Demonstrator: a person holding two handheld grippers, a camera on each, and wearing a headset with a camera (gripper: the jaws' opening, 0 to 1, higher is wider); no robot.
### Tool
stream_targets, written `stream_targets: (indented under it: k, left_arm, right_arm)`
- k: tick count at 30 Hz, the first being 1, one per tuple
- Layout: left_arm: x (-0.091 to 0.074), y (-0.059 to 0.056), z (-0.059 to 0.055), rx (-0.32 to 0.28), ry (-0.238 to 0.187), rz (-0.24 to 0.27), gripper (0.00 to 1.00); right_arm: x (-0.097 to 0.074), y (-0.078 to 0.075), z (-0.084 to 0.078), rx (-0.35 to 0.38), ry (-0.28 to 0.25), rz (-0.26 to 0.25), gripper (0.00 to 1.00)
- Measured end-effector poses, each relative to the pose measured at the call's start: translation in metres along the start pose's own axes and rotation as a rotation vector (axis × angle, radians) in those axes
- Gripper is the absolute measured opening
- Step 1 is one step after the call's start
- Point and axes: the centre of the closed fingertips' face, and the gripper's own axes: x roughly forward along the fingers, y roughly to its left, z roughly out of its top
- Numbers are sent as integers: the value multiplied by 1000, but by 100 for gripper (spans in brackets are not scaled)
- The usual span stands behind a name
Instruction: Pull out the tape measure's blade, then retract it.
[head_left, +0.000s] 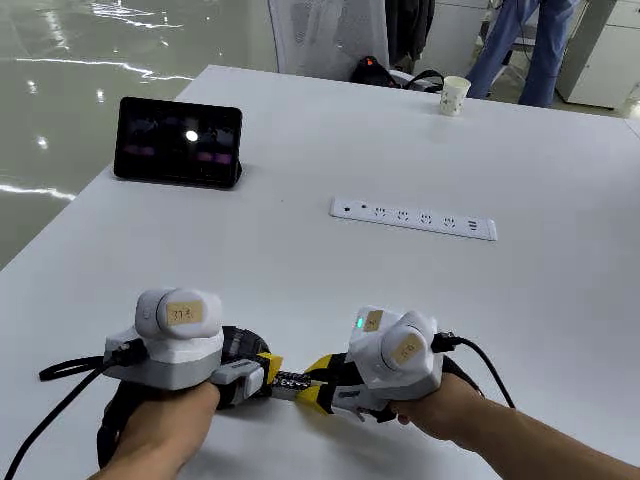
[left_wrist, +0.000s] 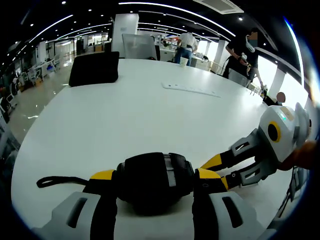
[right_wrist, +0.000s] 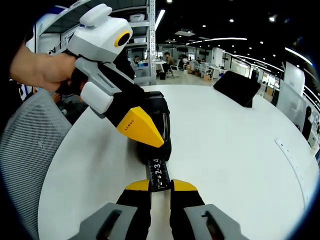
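Note:
A black tape measure (head_left: 243, 345) lies near the table's front edge, and my left gripper (head_left: 255, 368) is shut on its case. In the left gripper view the case (left_wrist: 155, 180) sits between the yellow-tipped jaws of the left gripper (left_wrist: 156, 176), its black wrist strap (left_wrist: 55, 181) trailing to the left. A short length of blade (right_wrist: 158, 171) with printed numbers sticks out of the case (right_wrist: 159, 120). My right gripper (right_wrist: 161, 186) is shut on the blade's end. In the head view the right gripper (head_left: 312, 384) faces the left one, the blade (head_left: 291, 380) bridging the small gap.
A dark tablet (head_left: 178, 142) stands at the back left, with a white power strip (head_left: 413, 217) mid-table and a paper cup (head_left: 454, 95) at the far edge. A person (head_left: 520, 40) stands beyond the table. A grey mesh chair (right_wrist: 25, 150) sits by the near edge.

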Motion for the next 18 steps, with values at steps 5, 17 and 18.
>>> stream_targets:
  k: [5, 17, 18]
  left_arm:
    - [0, 0, 0, -1, -1, -3, 56]
    - [0, 0, 0, -2, 1, -10, 56]
    - [0, 0, 0, -2, 2, -11, 56]
  right_arm:
    - [4, 0, 3, 0, -4, 1, 11]
    - [13, 3, 10, 1, -10, 6, 11]
    - [13, 3, 10, 3, -11, 7, 11]
